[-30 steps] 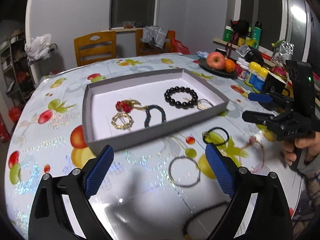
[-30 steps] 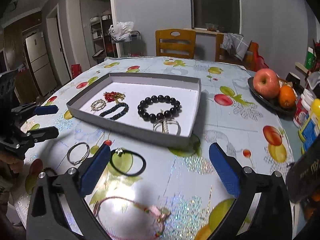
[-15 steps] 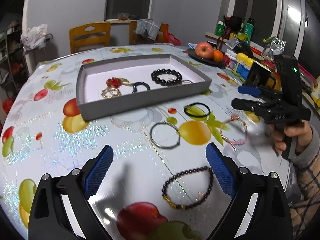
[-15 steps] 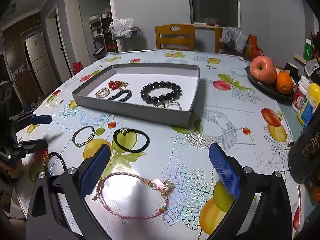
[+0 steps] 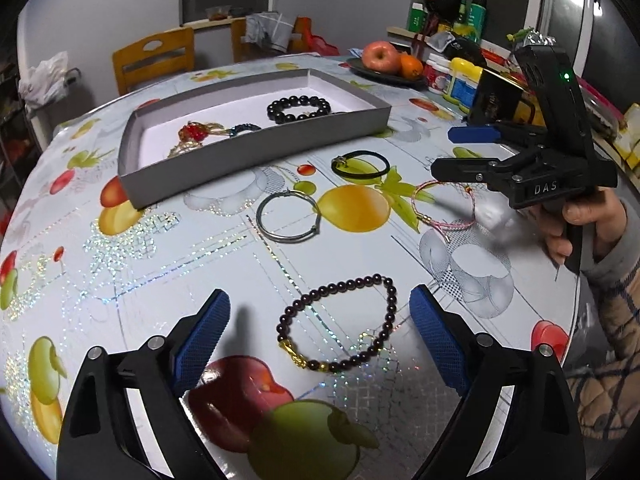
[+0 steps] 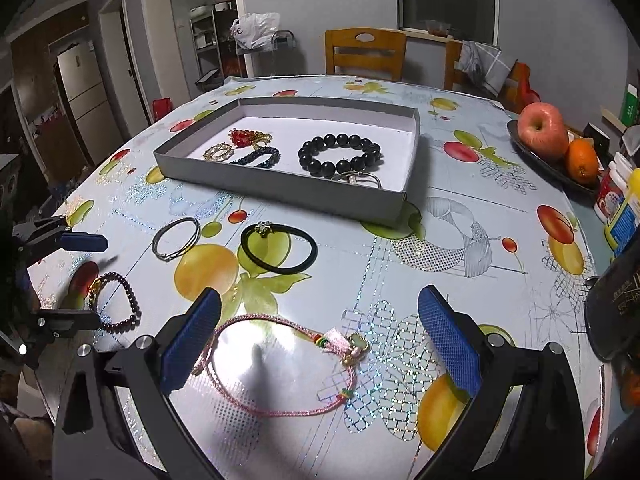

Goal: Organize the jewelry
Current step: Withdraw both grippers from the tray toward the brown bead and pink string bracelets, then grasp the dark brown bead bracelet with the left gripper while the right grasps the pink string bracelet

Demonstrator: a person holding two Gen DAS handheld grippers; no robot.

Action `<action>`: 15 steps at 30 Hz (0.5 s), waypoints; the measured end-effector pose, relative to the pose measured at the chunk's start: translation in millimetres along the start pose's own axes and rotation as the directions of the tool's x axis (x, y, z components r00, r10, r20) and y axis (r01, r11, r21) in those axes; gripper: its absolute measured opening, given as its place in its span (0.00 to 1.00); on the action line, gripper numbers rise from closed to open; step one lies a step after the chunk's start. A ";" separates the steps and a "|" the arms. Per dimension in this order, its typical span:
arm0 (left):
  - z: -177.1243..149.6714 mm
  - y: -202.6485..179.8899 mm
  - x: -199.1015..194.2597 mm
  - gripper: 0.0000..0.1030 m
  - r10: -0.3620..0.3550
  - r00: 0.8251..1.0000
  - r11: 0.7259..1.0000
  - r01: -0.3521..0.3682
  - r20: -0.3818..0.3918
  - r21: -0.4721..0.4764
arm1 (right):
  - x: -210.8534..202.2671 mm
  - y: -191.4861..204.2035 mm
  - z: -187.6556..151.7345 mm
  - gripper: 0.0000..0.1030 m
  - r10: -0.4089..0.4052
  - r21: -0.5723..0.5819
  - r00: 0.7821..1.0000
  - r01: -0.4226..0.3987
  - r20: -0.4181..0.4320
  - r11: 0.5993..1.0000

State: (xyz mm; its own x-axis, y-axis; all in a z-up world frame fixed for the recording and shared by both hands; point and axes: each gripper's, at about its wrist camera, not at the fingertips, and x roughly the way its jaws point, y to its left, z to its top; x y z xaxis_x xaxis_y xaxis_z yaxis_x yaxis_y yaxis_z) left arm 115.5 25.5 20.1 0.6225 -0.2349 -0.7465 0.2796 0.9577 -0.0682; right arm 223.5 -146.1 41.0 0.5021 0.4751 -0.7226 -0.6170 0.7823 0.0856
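Both sets of jaws are wide open and hold nothing. In the left wrist view, the left gripper [image 5: 320, 320] has its 2 blue pads on either side of the dark bead bracelet [image 5: 340, 324], which lies flat on the table [image 5: 120, 280] right between them. That bracelet is a bit squashed, so its long way runs from side to side, across the gap between the pads. It has a small gold charm at its near left edge.

In the right wrist view, the right gripper [image 6: 320, 340] is open over the pink cord bracelet [image 6: 280, 368]. That one lies flat too, between the blue pads and a little toward the left pad. Its long way also runs side to side, and its little charm points toward the right pad.

So each hand has its own bracelet close by. The left hand is nearer the bead one and the right hand is nearer the pink one.

2 more pieces lie farther out, between the grippers and the gray tray [image 6: 280, 196]: a thin silver bangle [image 6: 176, 238] and a black band [image 6: 280, 248]. The tray already has some pieces inside it. I think the next job is to come down and pinch 1 side of a bracelet, not its middle hole.
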 end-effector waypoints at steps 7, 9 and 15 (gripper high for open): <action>-6.0 7.5 -3.3 0.61 0.007 1.000 0.999 -0.007 -0.015 -0.053 | -9.2 2.0 -7.9 0.94 -0.002 -0.024 1.000 0.002 -0.007 1.000; -9.4 10.3 -3.4 0.56 0.021 0.999 0.998 -0.023 -0.028 -0.062 | -10.8 1.6 -10.3 0.94 -0.005 -0.028 1.000 0.005 -0.013 1.000; -10.3 3.4 -5.2 0.12 0.084 0.995 0.996 -0.085 -0.055 -0.007 | -8.8 5.3 -17.5 0.94 -0.017 -0.066 0.999 0.014 -0.048 0.998</action>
State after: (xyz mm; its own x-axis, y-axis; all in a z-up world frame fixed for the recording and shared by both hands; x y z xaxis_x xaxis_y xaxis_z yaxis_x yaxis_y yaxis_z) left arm 105.7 31.7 17.0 0.6026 -0.1436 -0.7850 0.2207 0.9753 -0.0090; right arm 205.2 -153.2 35.8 0.4827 0.4418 -0.7562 -0.6486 0.7605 0.0304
